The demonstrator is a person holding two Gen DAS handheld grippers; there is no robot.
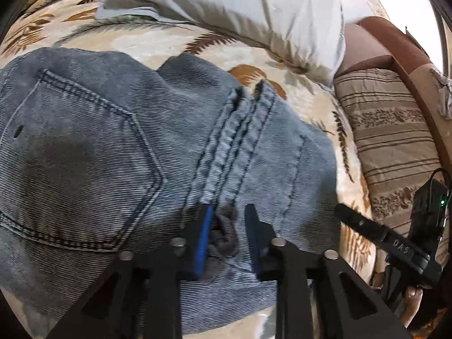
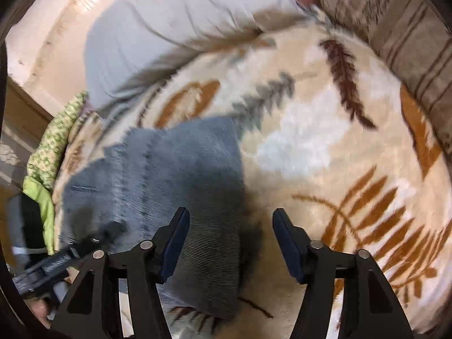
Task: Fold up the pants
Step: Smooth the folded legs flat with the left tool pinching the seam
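Blue denim pants (image 1: 118, 141) lie folded on a cream leaf-patterned blanket (image 1: 158, 42), back pocket up. My left gripper (image 1: 227, 214) sits low over them with a bunched fold of denim and grey lining between its blue pads; the jaws stand narrowly apart and pinch that fold. In the right wrist view the pants (image 2: 175, 175) lie left of centre. My right gripper (image 2: 231, 220) is wide open and empty, hovering over the right edge of the pants and the blanket (image 2: 325, 141). The right gripper's body (image 1: 395, 243) shows at the right of the left wrist view.
A pale blue pillow (image 1: 240, 8) lies at the back of the bed. A striped brown cushion (image 1: 395, 141) lies along the right side, with a brown bed frame (image 1: 401, 45) behind it. A green floral cloth (image 2: 53, 147) is bunched at the bed's left edge.
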